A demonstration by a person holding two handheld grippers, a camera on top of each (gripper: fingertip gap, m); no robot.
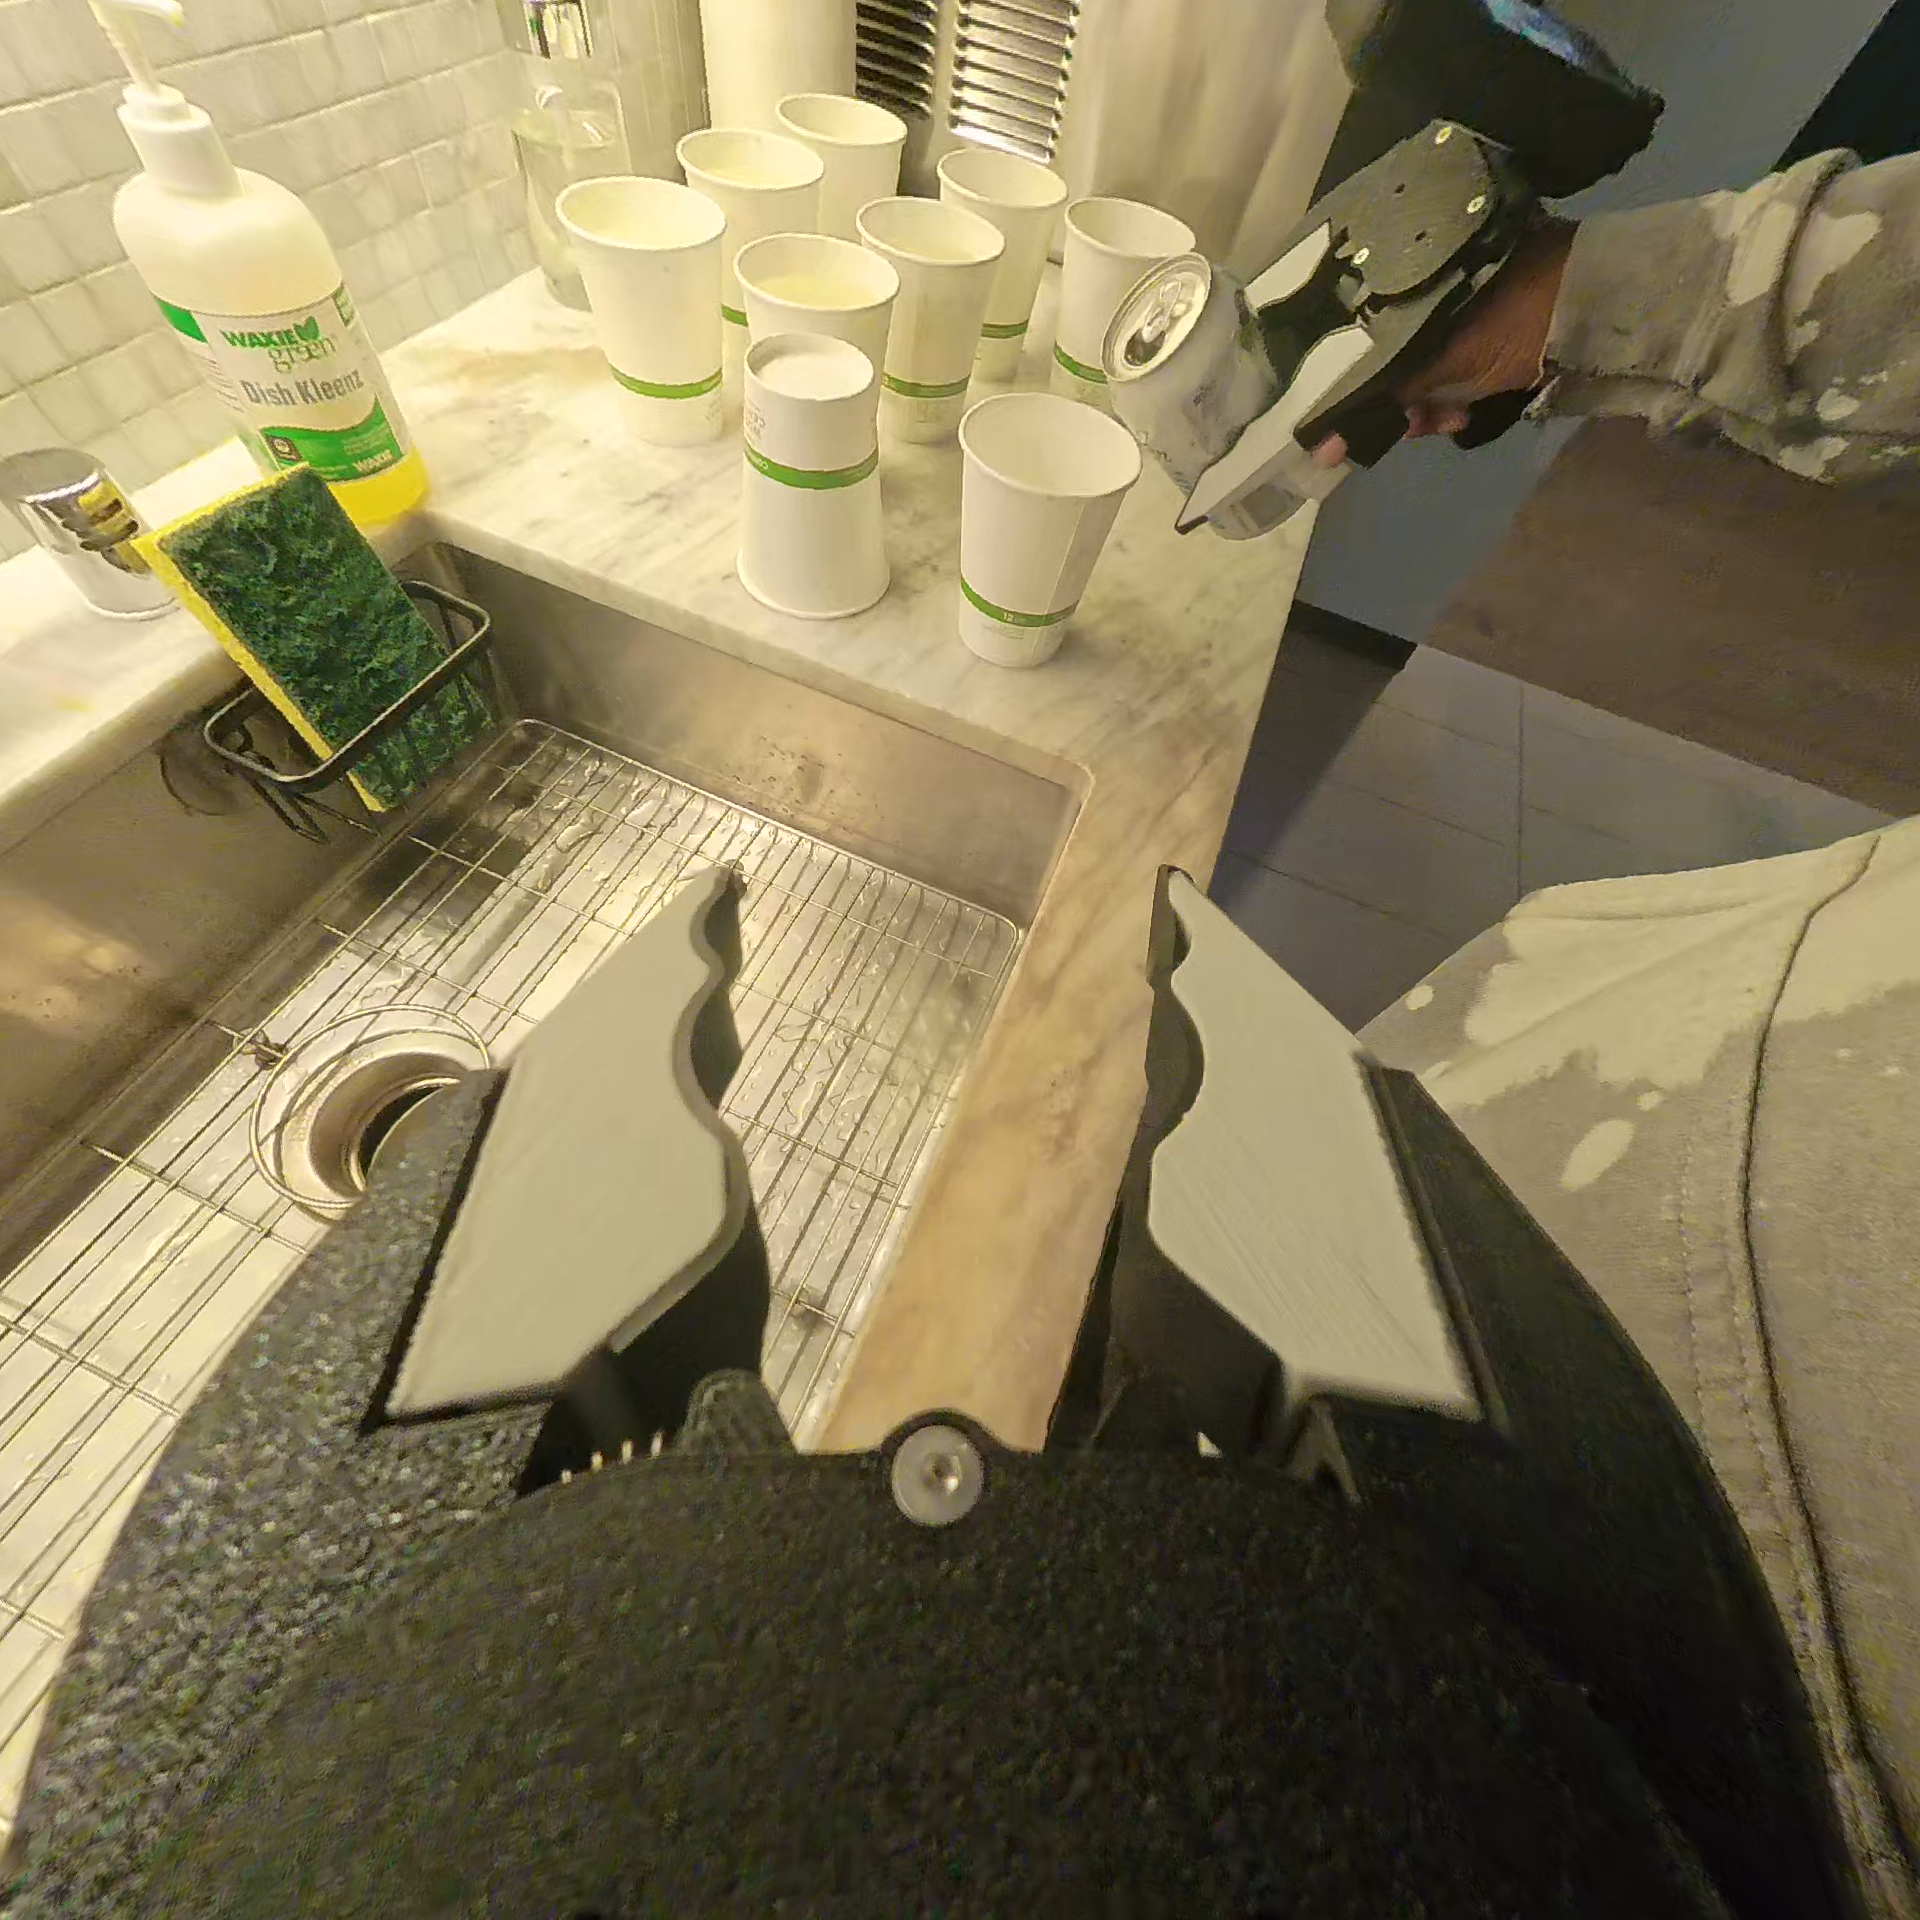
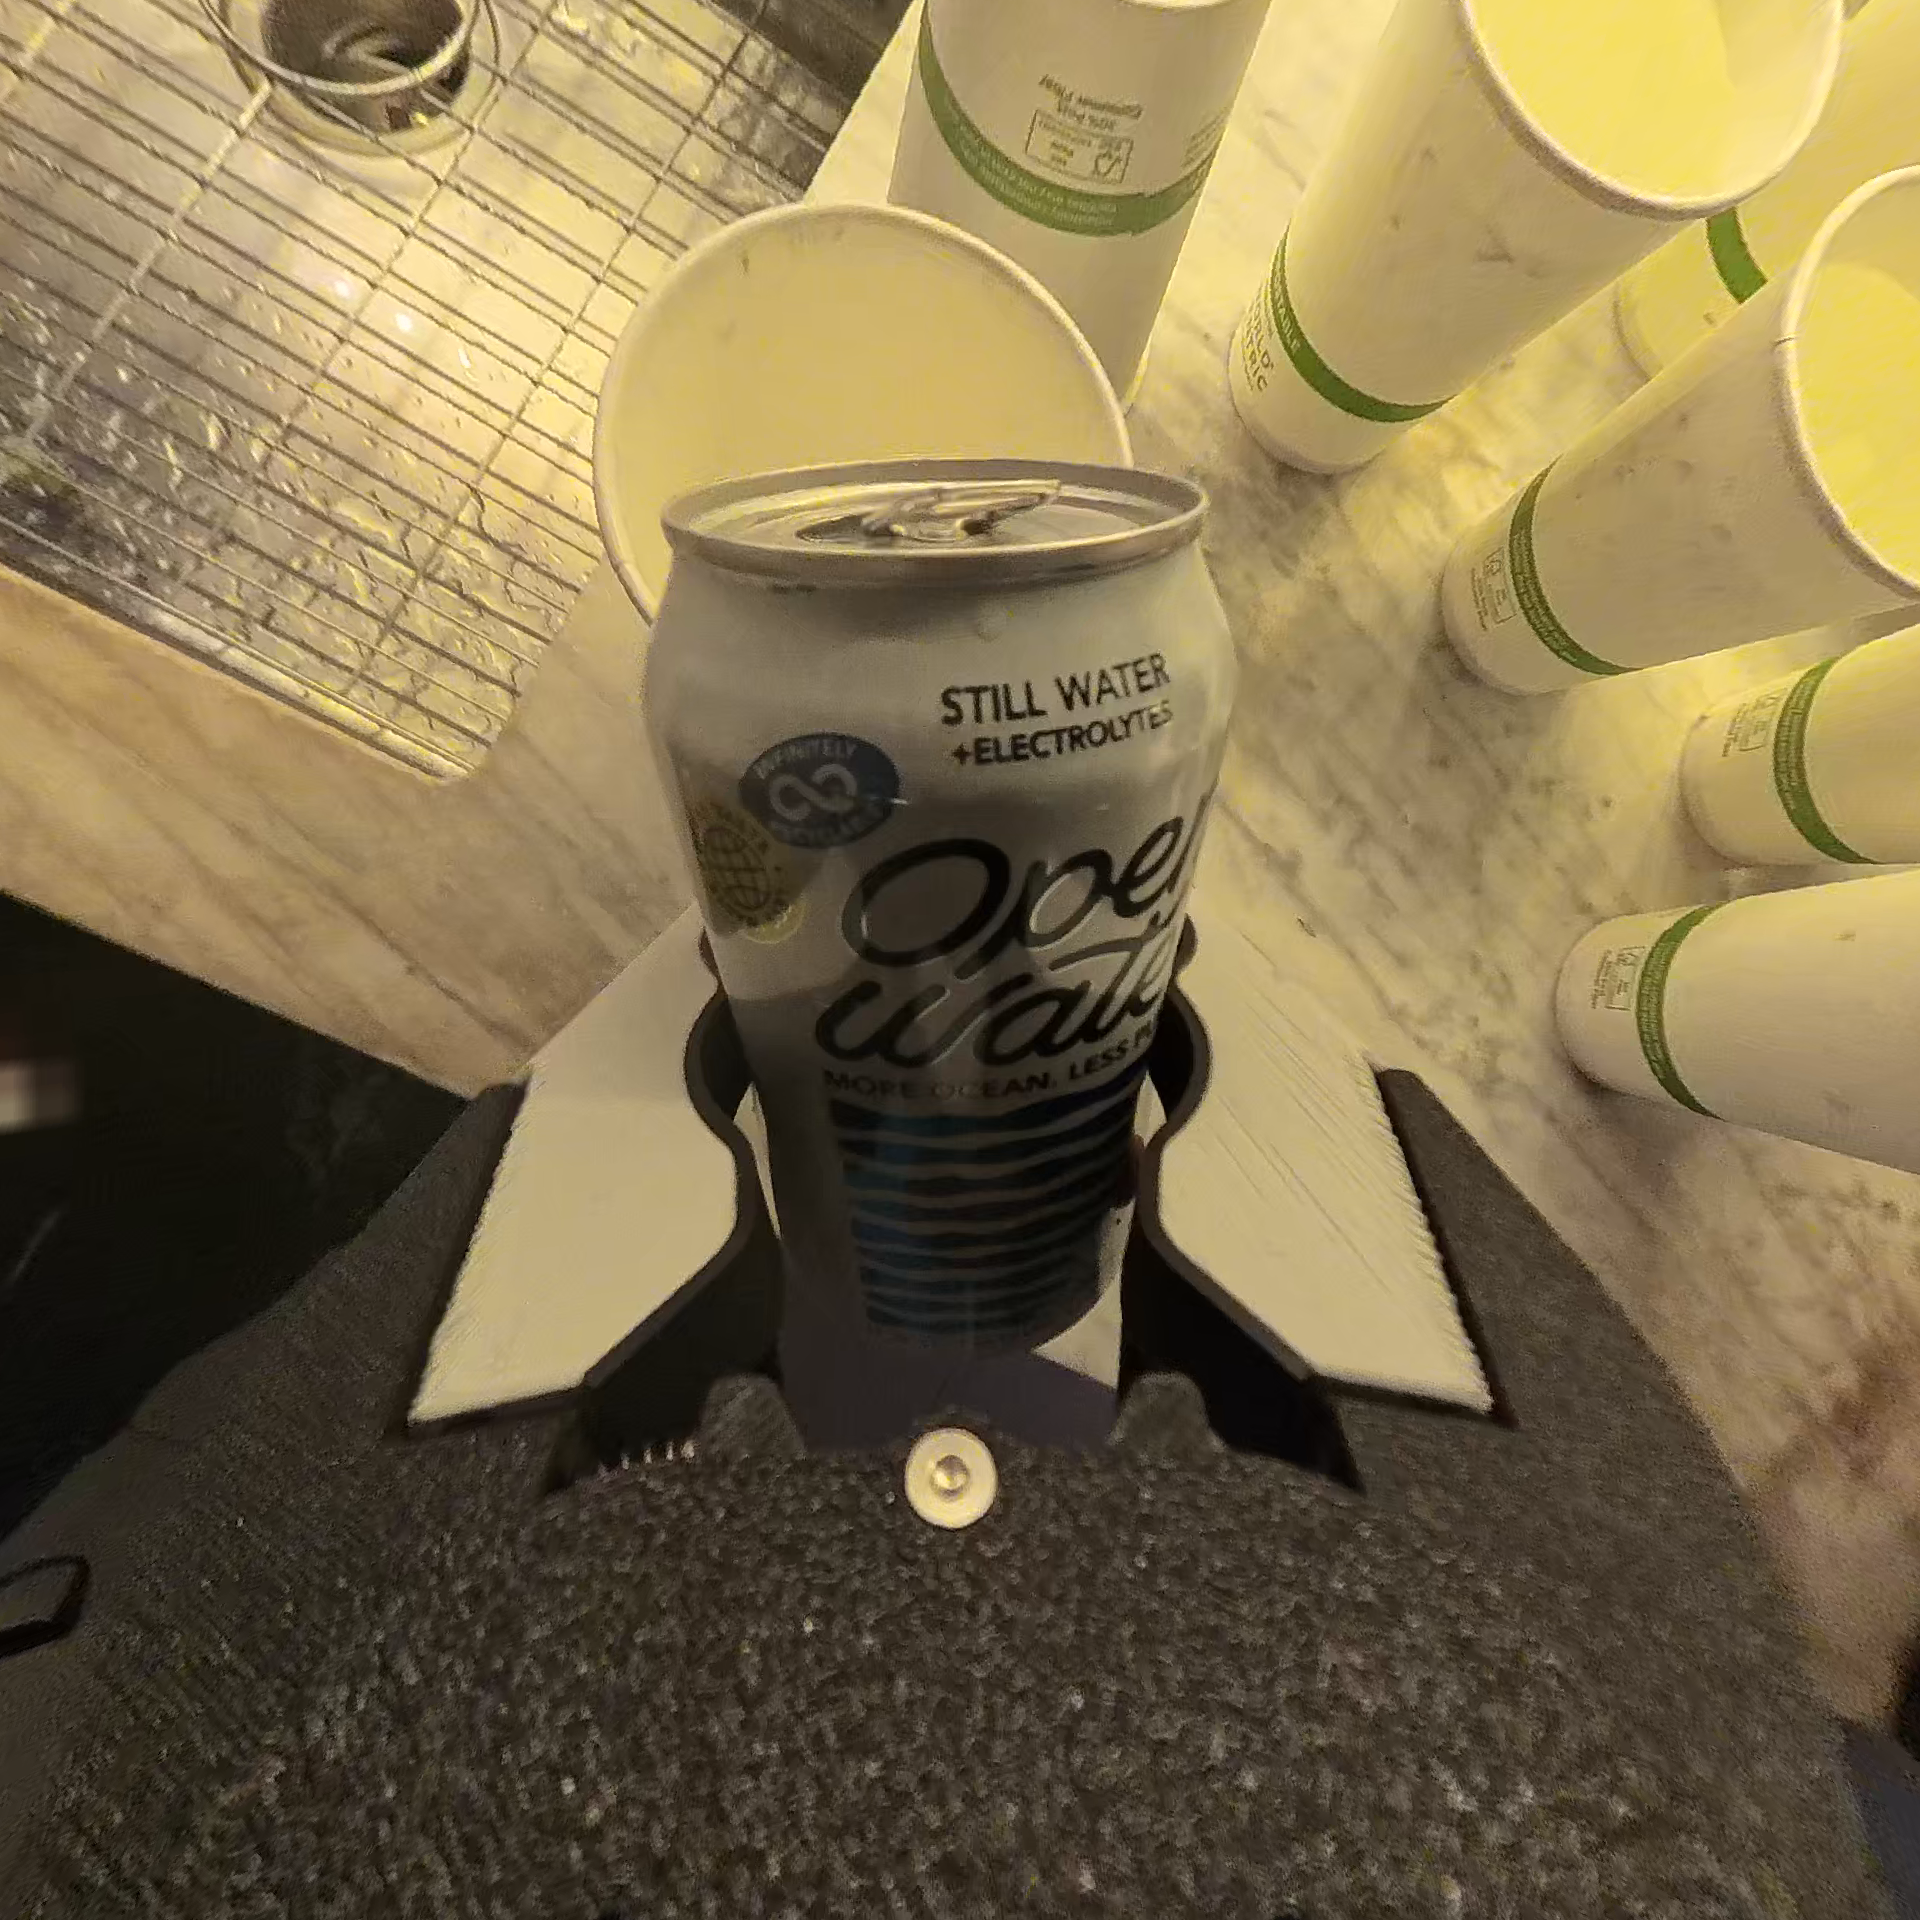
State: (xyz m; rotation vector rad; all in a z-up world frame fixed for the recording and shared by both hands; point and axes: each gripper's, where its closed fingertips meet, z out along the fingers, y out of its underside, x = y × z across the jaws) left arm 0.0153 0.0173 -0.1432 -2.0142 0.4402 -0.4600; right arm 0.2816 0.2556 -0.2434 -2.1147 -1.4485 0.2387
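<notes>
One silver can (image 2: pixel 935 831), tab opened.

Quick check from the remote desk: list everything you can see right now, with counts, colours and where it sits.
can: one, silver with blue print, tilted above the nearest cup, held in right gripper
paper cups: ten visible, white with green bands, on counter; one upside down
counter: one, pale marble, right of sink
sink: one, steel, wet wire grid and drain inside
sponge: one, green and yellow, in black caddy on sink wall
soap bottle: one, white pump, yellow liquid, by tiled wall
left gripper: open, empty, over the sink's edge
right gripper: shut on can
</notes>
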